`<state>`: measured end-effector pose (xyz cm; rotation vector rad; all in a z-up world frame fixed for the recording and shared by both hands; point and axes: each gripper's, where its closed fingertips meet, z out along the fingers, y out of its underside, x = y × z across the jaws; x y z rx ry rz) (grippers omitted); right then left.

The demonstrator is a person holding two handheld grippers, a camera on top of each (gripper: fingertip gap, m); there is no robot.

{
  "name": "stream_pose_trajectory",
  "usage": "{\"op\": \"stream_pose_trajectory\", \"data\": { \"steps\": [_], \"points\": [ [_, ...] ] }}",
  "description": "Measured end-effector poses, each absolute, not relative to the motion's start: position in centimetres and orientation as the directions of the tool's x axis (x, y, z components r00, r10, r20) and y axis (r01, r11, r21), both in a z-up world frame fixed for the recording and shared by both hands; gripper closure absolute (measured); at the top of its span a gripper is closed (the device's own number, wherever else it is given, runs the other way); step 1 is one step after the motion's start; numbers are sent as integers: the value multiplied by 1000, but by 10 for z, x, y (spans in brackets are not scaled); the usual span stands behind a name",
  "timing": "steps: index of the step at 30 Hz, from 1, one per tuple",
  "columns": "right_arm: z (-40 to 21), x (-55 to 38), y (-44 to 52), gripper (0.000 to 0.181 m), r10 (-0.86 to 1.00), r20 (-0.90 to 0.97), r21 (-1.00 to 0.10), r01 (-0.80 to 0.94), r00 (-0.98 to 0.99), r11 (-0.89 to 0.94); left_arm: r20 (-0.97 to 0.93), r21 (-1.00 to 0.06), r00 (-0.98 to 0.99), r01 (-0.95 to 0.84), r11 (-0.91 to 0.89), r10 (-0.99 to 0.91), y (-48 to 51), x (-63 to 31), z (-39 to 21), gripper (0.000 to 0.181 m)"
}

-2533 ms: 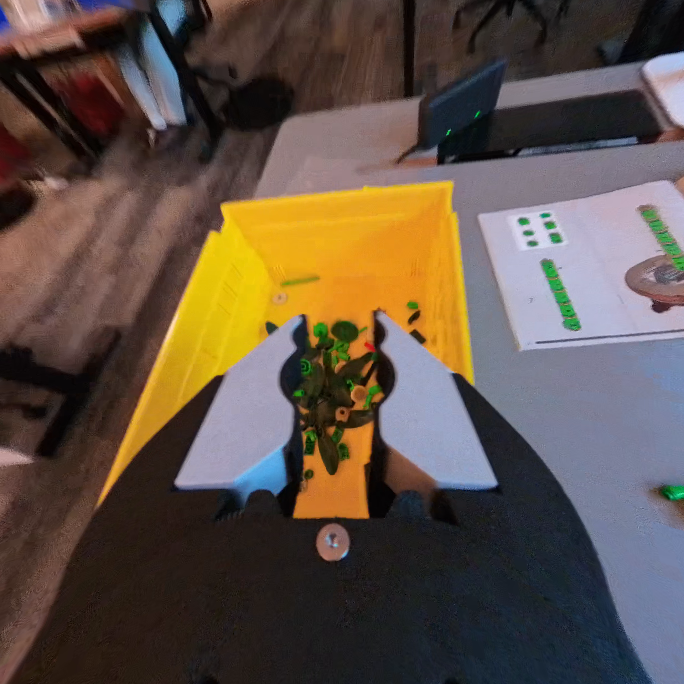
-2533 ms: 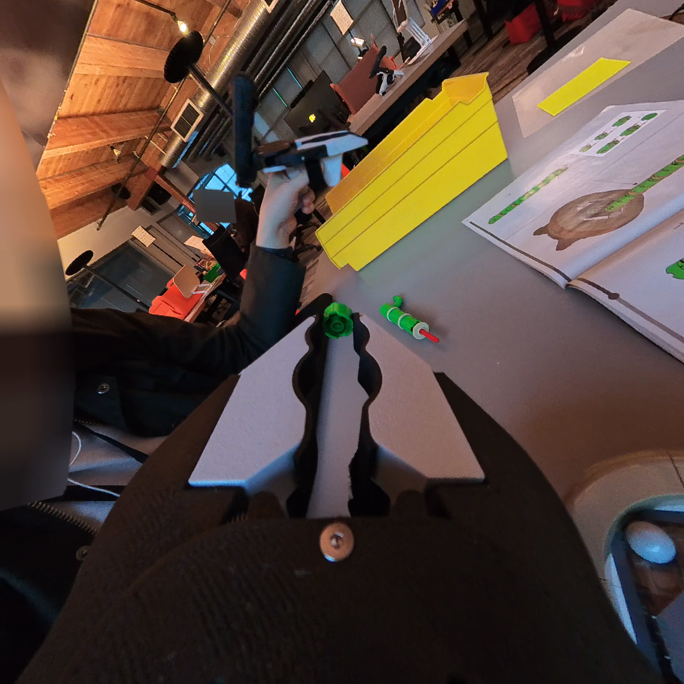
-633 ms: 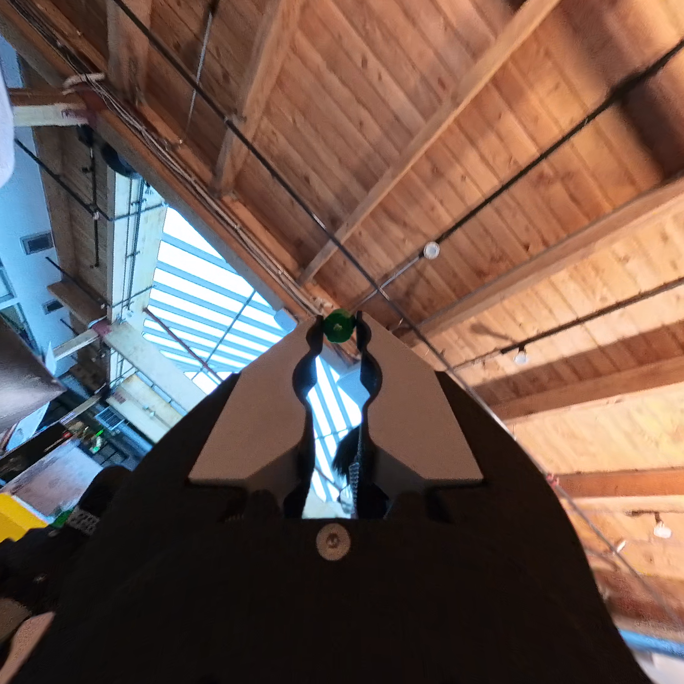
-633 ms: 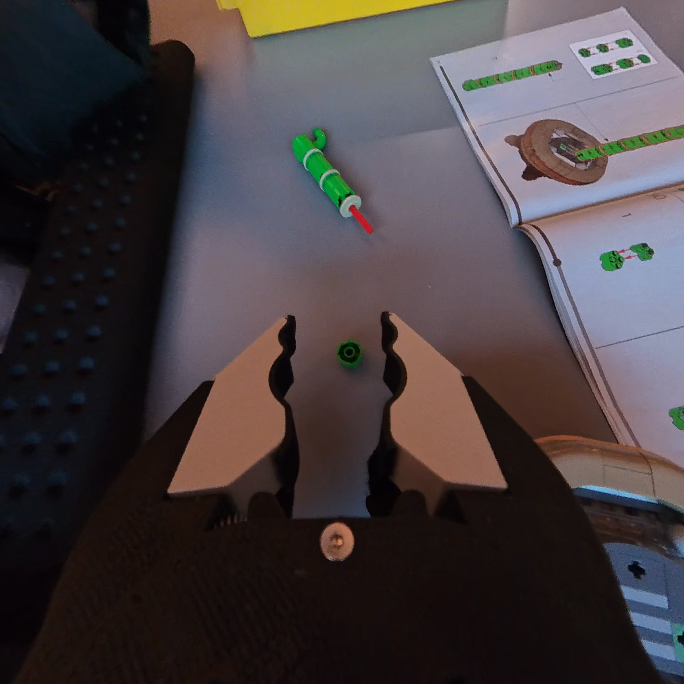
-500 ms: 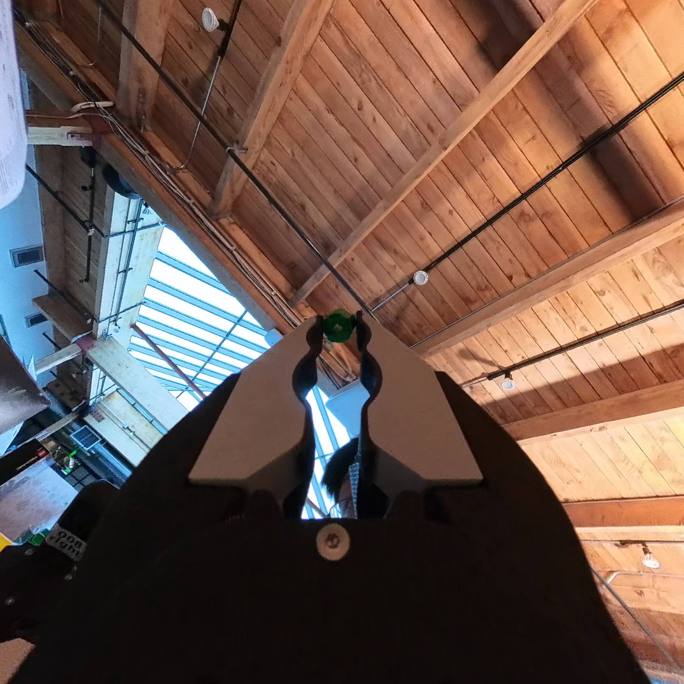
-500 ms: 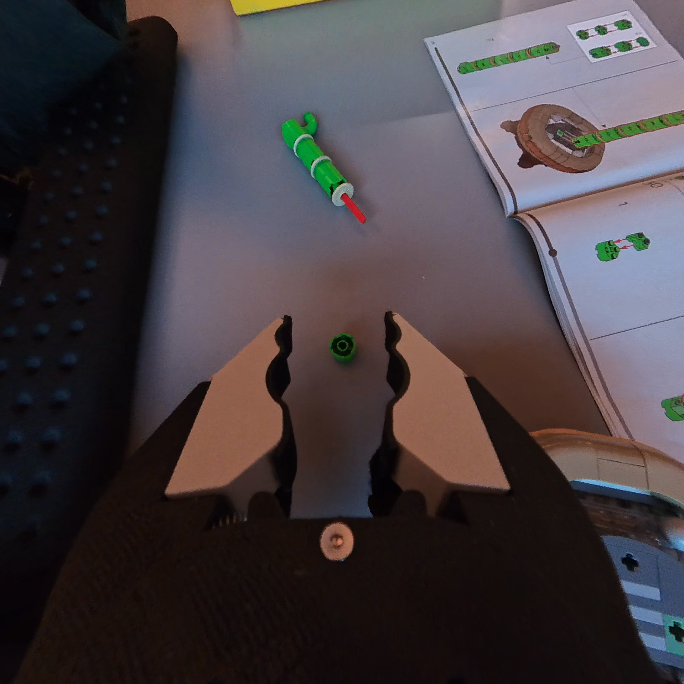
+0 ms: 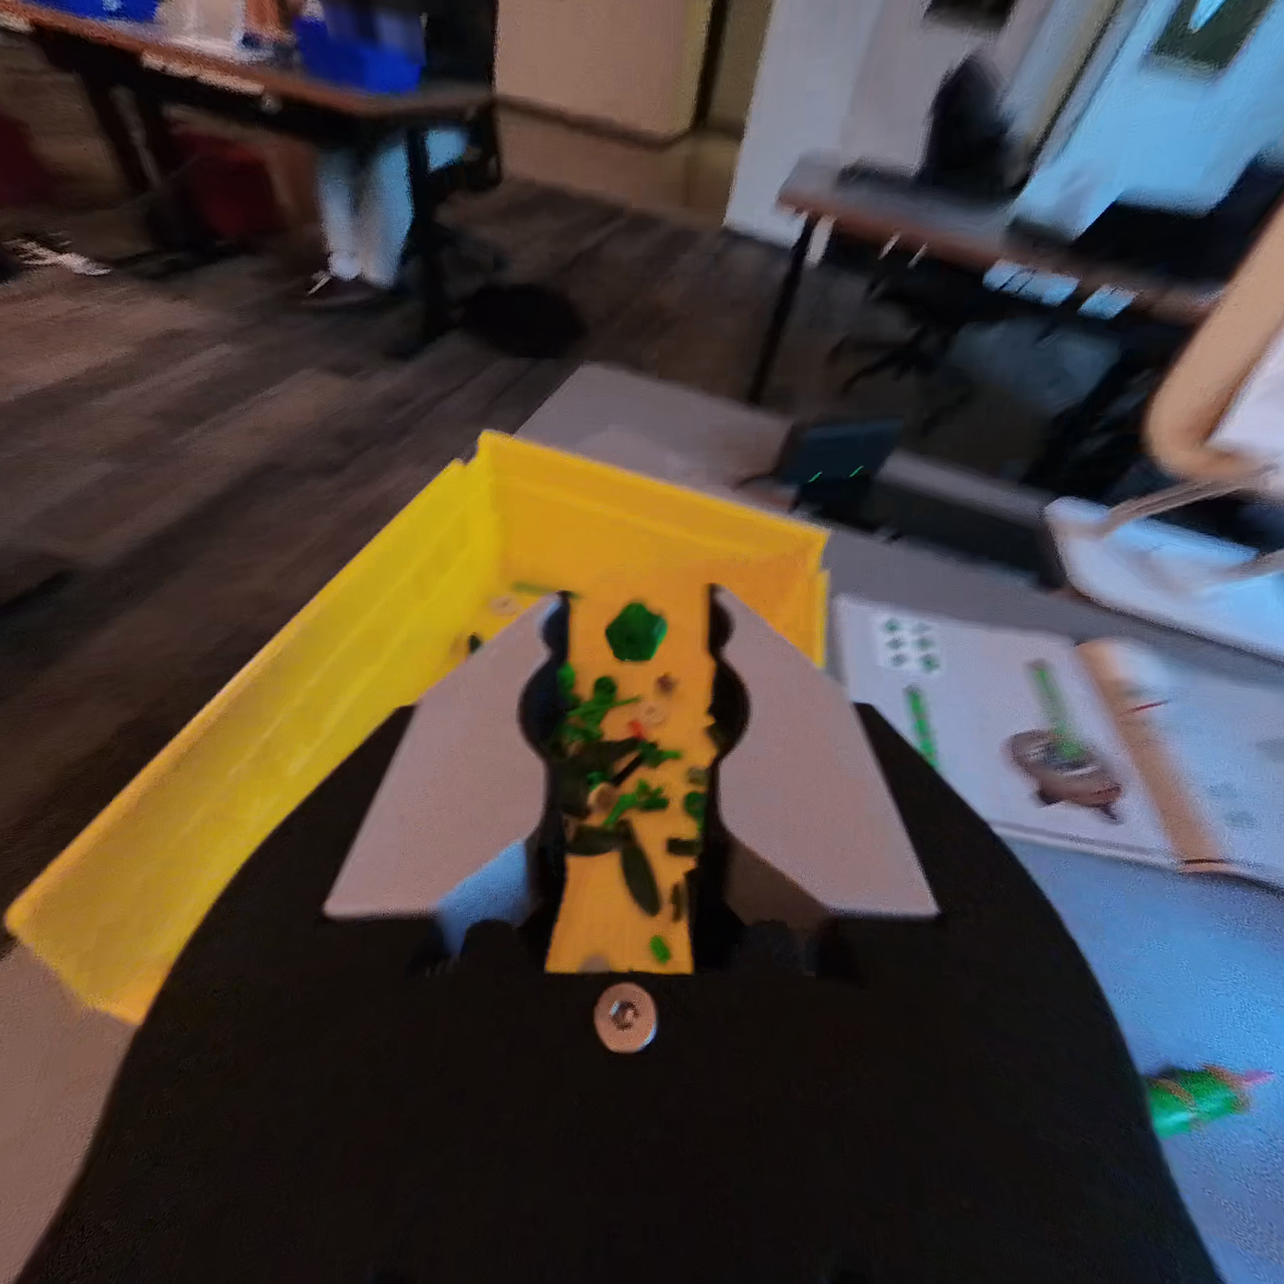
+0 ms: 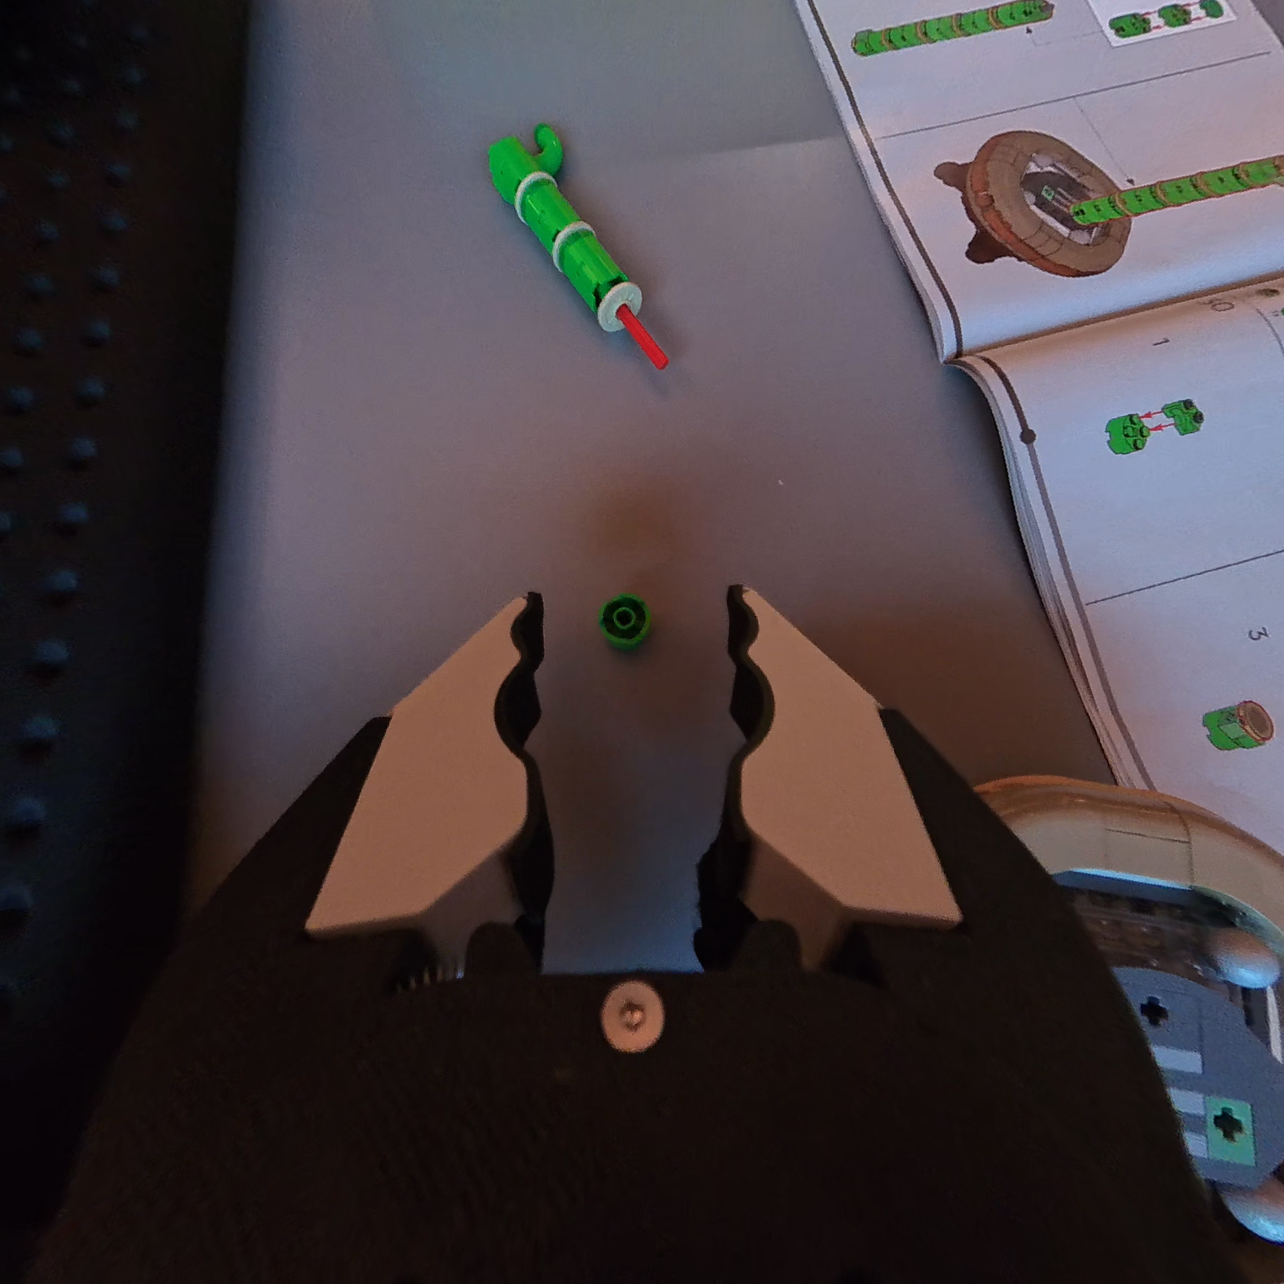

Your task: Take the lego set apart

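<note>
Desk point(image 8: 389, 431): grey, carries everything.
Right hand-held gripper point(image 8: 634, 597): spread wide, stud point(image 8: 624, 620) lying between its tips.
Stalk point(image 8: 566, 236): beyond stud.
Left hand-held gripper point(image 7: 638, 596): released over bin point(image 7: 292, 709); green piece point(image 7: 636, 631) between tips.

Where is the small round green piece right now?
In the right wrist view, the small round green piece sits on the grey table between the open right tool's tips, untouched, nearer the camera than the green stalk.

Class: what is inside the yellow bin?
Inside the yellow bin: a heap of loose green pieces and a green round piece. The left tool hides the rest of its floor.
</note>
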<state>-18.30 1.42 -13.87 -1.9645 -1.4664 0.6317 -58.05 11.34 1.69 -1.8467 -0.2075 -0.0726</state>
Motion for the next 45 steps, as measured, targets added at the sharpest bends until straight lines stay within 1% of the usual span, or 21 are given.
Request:
{"op": "stream_pose_trajectory", "data": {
  "steps": [1, 2, 4, 5, 7, 8, 10, 12, 14, 17, 18, 21, 23, 25, 26, 29, 30, 32, 34, 40, 45],
  "points": [
    [-139, -182, 15, 128, 959, -22, -707, 674, 282, -214, 117, -936, 985, 152, -317, 127, 117, -583, 5, 124],
    [-139, -182, 15, 126, 957, -26, -710, 669, 288, -220, 92, -924, 986, 138, -357, 142, 120, -585, -6, 114],
    [-137, -182, 17, 125, 955, -27, -717, 660, 296, -225, 61, -916, 983, 125, -382, 175, 124, -589, -14, 104],
    [-136, -182, 18, 125, 954, -25, -719, 658, 298, -224, 45, -929, 981, 112, -352, 191, 124, -591, -9, 104],
    [-136, -179, 19, 125, 953, -24, -719, 658, 301, -226, 57, -978, 981, 92, -188, 184, 123, -582, 20, 113],
    [-136, -179, 18, 125, 955, -28, -720, 657, 296, -224, 83, -994, 989, 91, -65, 122, 120, -565, 41, 120],
    [-137, -177, 16, 125, 960, -26, -716, 665, 280, -214, 119, -979, 989, 132, 156, -91, 108, -509, 78, 124],
    [-140, -176, 13, 125, 964, -17, -704, 681, 267, -201, 66, -956, 958, 141, 256, -280, 92, -448, 93, 130],
    [-144, -174, 10, 129, 967, -5, -681, 707, 255, -191, -45, -962, 922, 63, 266, -384, 83, -394, 86, 131],
    [-151, -175, 8, 139, 970, 11, -644, 744, 242, -179, -155, -979, 857, -66, 194, -492, 80, -335, 52, 130],
    [-153, -176, 6, 143, 971, 2, -635, 751, 239, -183, -162, -983, 833, -87, 164, -530, 79, -321, 41, 130],
    [-157, -180, 4, 168, 974, -24, -625, 757, 227, -192, -126, -992, 758, -104, 71, -640, 74, -292, 14, 133],
    [-154, -184, 3, 168, 974, -28, -633, 751, 223, -190, -115, -990, 674, -137, 29, -729, 65, -274, 0, 135],
    [-145, -189, 8, 168, 966, -30, -671, 710, 258, -211, -152, -980, 515, -189, 61, -844, 42, -253, -11, 136],
    [-136, -195, 5, 168, 964, -82, -711, 663, 252, -233, -185, -973, 470, -209, 95, -863, 34, -248, -12, 132],
    [-89, -214, -8, 168, 931, -321, -830, 422, 173, -365, -306, -947, 354, -211, 243, -884, 9, -237, -9, 136],
    [-69, -218, -14, 169, 902, -420, -842, 325, 105, -430, -332, -938, 315, -206, 277, -889, 0, -233, -9, 140],
    [-36, -219, -25, 169, 812, -581, -805, 184, -58, -564, -361, -928, 245, -190, 321, -900, -17, -225, -11, 142],
    [-19, -217, -30, 169, 756, -635, -773, 125, -160, -623, -369, -924, 193, -178, 338, -909, -29, -218, -14, 141],
    [0, -215, -38, 170, 692, -669, -733, 85, -272, -675, -351, -933, 172, -152, 328, -920, -37, -212, -14, 143],
    [-1, -219, -38, 169, 636, -709, -686, 90, -305, -722, -394, -919, 207, -100, 381, -895, -41, -213, -2, 152]
  ]
}}
